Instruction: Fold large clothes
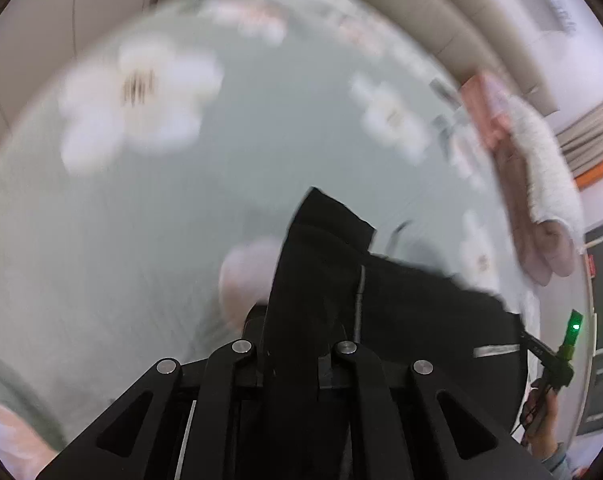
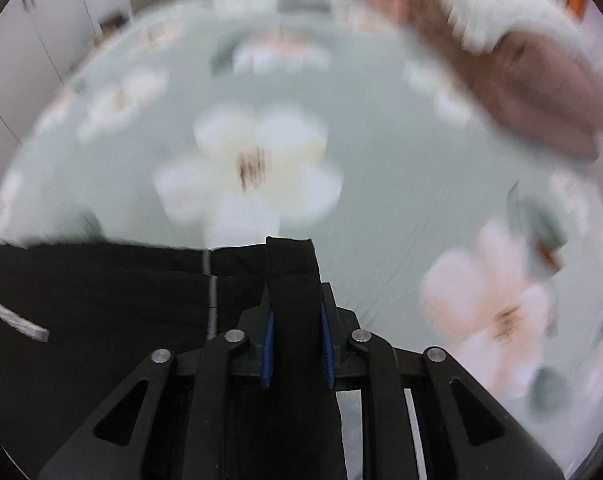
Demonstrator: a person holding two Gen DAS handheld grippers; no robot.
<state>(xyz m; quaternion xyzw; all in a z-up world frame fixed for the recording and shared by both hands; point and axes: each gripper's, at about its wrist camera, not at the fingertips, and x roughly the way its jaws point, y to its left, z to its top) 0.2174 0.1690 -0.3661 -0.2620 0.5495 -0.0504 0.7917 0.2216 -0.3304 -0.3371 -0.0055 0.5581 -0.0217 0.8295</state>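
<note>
A black garment [image 1: 401, 304] hangs stretched between both grippers over a pale green bedsheet [image 1: 181, 208] with large flowers. My left gripper [image 1: 293, 320] is shut on one edge of the black cloth, which rises in a fold out of the jaws. In the right wrist view my right gripper [image 2: 293, 312] is shut on another edge of the black garment [image 2: 101, 300]; blue pads [image 2: 267, 344] press on the fold from both sides. The cloth runs off to the left, with a grey strip [image 2: 17, 320] on it. Both views are blurred.
A pile of pink and white folded textiles [image 1: 533, 184] lies on the bed at the right, seen again as a pink and white pile [image 2: 521, 48] at the upper right. A person's hand [image 1: 541, 420] holds the other gripper's handle with a green light [image 1: 573, 326]. Beige headboard [image 1: 441, 20] behind.
</note>
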